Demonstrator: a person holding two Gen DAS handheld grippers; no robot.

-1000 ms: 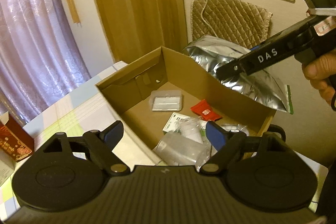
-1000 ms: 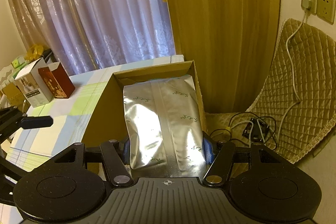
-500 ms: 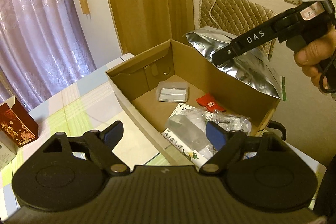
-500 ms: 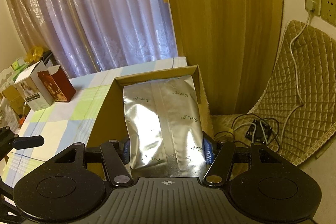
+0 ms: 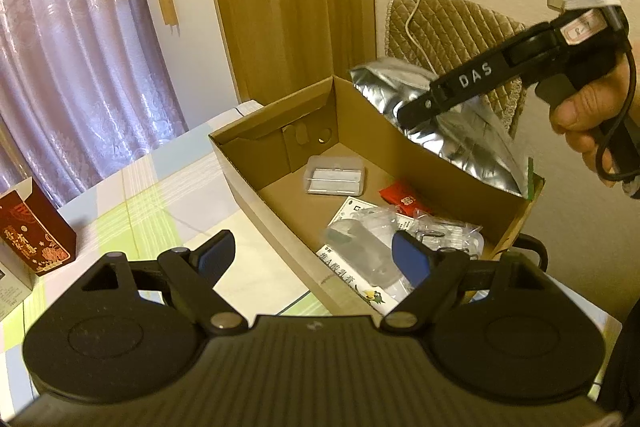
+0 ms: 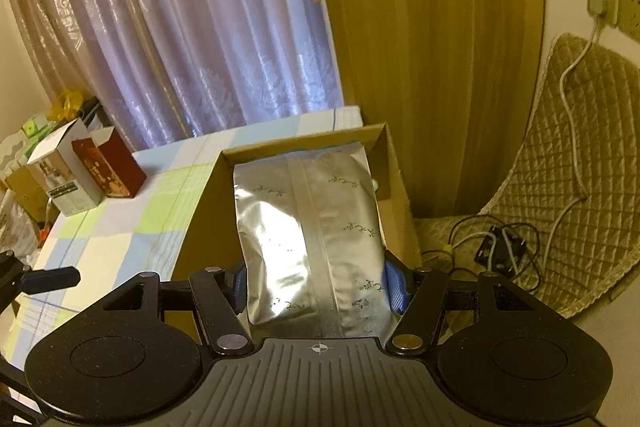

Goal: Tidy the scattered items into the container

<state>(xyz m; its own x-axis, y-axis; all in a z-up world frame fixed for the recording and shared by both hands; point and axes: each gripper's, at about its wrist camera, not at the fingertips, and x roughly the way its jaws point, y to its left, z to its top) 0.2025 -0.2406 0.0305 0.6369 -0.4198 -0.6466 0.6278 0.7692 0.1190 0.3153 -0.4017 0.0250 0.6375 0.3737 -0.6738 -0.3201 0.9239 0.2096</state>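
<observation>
2 grippers: my right gripper clamps the silver pouch above the cardboard box; left gripper jaws gape wide.

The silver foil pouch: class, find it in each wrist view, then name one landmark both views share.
Left wrist view: the silver foil pouch is upper right of centre, held in the right gripper over the far wall of the cardboard box.
Right wrist view: the pouch fills the lower centre, clamped between the gripper's fingers.
Shared landmark: the dark red carton on the checked tablecloth.
</observation>
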